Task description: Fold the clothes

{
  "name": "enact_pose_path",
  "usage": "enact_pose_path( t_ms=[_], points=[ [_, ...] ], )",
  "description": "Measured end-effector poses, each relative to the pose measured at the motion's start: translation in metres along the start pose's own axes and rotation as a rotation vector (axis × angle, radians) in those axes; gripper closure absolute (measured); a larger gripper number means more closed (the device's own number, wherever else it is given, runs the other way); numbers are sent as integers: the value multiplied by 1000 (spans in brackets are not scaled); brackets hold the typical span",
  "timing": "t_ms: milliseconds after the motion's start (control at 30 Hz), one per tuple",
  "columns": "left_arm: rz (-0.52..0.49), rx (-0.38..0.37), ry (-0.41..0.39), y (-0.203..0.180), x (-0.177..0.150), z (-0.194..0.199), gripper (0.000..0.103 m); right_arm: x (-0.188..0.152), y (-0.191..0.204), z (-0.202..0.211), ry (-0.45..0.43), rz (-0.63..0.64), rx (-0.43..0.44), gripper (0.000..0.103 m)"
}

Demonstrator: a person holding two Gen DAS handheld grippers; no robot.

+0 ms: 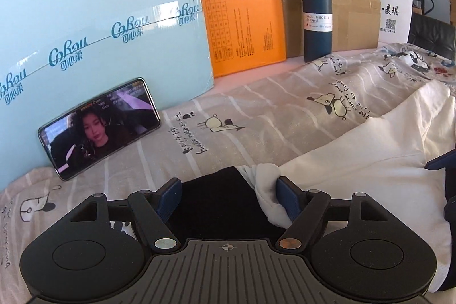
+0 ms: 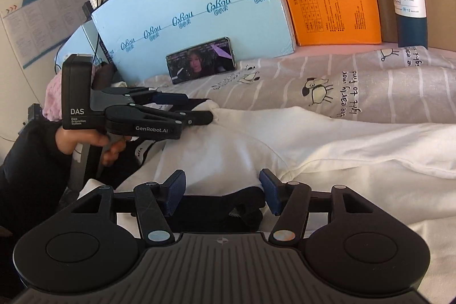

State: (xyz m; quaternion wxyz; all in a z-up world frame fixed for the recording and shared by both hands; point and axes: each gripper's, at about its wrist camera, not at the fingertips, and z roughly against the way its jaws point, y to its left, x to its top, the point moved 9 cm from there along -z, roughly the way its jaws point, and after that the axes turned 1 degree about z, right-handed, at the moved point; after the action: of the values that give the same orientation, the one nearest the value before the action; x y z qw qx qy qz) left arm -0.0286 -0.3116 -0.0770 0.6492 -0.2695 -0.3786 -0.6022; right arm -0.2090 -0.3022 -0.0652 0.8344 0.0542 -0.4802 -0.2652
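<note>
the left tool [image 1: 228, 197] sits low over the near end of a white garment [image 1: 370, 158] with a black part [image 1: 216, 198], its two blue pads spread wide apart. the black fabric lies in the gap between them, and a bunched white fold touches the inner face of the right-hand pad [image 1: 287, 197]; nothing is pinched.

from the right wrist view, the left tool [image 2: 199, 110] reaches in from the left, held by a bare hand [image 2: 85, 143], with its tips at a corner of the white garment [image 2: 327, 150]. the right tool [image 2: 222, 191] is also spread apart, hovering over the near edge of the same garment where white cloth meets a dark strip [image 2: 216, 204]; whether its pads touch the cloth cannot be told.

the garment lies stretched across a grey striped sheet [image 1: 256, 116] printed with cartoon dogs and lettering, which covers the counter. at the far edge a pale blue box [image 1: 99, 27] stands upright with a phone [image 1: 99, 127] leaning against it, screen lit. beside the blue box stands an orange box [image 1: 242, 13], then a brown carton [image 1: 350, 4] with a dark blue vacuum bottle [image 1: 316, 16] upright in front of it, and a white bag [image 1: 394, 13] at the far right.
</note>
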Motion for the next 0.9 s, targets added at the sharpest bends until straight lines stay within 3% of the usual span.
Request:
enact_pose_path(
  t_ms=[133, 233, 333, 400, 567, 633, 700, 767, 900],
  points=[
    [19, 21, -57, -1, 9, 21, 28, 8, -3, 17, -69, -30, 41, 46],
    [-3, 40, -137, -13, 24, 44, 25, 23, -9, 49, -190, -49, 58, 30],
    [3, 4, -201, -36, 35, 63, 15, 36, -33, 87, -307, -80, -6, 27],
    [-1, -40, -213, -58, 41, 68, 15, 40, -53, 112, -372, -122, -64, 25],
    [-95, -126, -128, -114, 34, 52, 14, 40, -104, 172, -522, -236, -206, 23],
    [-164, -142, -44, -131, 21, 39, 14, 36, -119, 190, -551, -266, -245, 22],
    [-216, -94, -15, -137, 10, 29, 14, 30, -135, 206, -564, -290, -284, 22],
    [-200, -73, -38, -138, 13, 33, 14, 29, -148, 216, -562, -304, -282, 22],
    [-197, -75, -176, -161, 36, 63, 14, 26, -173, 237, -556, -332, -277, 19]
  ],
)
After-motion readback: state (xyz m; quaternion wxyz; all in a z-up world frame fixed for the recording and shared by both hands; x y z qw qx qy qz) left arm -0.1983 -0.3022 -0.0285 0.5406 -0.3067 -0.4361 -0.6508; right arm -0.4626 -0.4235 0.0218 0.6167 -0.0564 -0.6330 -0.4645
